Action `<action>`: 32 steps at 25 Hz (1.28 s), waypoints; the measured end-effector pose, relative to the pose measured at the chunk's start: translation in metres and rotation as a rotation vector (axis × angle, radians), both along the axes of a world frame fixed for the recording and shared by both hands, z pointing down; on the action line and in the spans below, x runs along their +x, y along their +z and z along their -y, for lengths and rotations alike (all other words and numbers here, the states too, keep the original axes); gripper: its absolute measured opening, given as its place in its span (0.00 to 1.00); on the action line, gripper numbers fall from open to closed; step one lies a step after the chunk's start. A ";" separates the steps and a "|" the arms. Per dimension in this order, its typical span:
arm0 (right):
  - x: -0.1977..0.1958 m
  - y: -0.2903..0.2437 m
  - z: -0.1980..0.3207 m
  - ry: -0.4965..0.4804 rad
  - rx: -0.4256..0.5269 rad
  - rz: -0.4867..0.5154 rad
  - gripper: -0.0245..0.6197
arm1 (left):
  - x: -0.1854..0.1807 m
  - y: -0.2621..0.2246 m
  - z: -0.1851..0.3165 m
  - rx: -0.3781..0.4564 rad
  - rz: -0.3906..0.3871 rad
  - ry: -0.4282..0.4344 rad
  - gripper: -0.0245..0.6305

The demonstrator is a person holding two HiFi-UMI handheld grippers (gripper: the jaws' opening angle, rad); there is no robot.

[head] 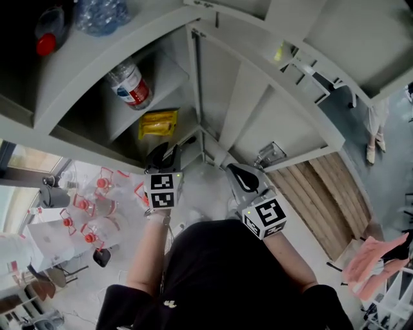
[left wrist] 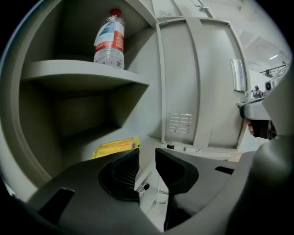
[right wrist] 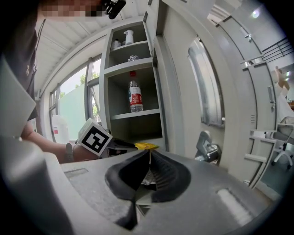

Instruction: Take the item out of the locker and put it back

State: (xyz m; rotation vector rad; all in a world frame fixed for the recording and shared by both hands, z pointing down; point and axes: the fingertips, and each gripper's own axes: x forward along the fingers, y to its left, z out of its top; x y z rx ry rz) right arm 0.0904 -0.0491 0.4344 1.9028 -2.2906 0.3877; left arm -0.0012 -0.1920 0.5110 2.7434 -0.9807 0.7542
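A flat yellow packet (head: 158,122) lies on the bottom shelf of the open grey locker (head: 193,77). In the left gripper view the yellow packet (left wrist: 115,148) sits just beyond the jaws, and the right gripper view shows a corner of it (right wrist: 146,146). My left gripper (head: 169,151) is at the locker's mouth, just short of the packet; its jaws (left wrist: 147,153) stand open with nothing between them. My right gripper (head: 240,173) hangs to the right, outside the locker, and is shut (right wrist: 149,153) and empty. A water bottle (left wrist: 110,40) with a red cap stands on the shelf above.
The locker door (left wrist: 197,82) is swung open to the right, with a metal latch (right wrist: 207,147) on the neighbouring door. More bottles (head: 100,13) fill the higher compartment. Several red-capped bottles (head: 90,206) lie low at the left. Wooden flooring (head: 322,200) shows at right.
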 end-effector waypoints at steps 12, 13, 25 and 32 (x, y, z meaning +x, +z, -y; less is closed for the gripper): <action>0.007 0.005 0.001 0.058 -0.015 0.007 0.04 | 0.013 0.014 0.029 0.038 0.072 0.016 0.31; 0.007 0.005 0.002 0.061 -0.016 0.006 0.04 | 0.013 0.015 0.031 0.042 0.076 0.015 0.32; 0.015 0.004 0.001 0.102 -0.012 -0.003 0.04 | 0.020 0.030 0.049 0.052 0.159 0.014 0.32; 0.019 0.002 -0.002 0.116 -0.012 -0.011 0.04 | 0.022 0.038 0.055 0.040 0.185 0.013 0.31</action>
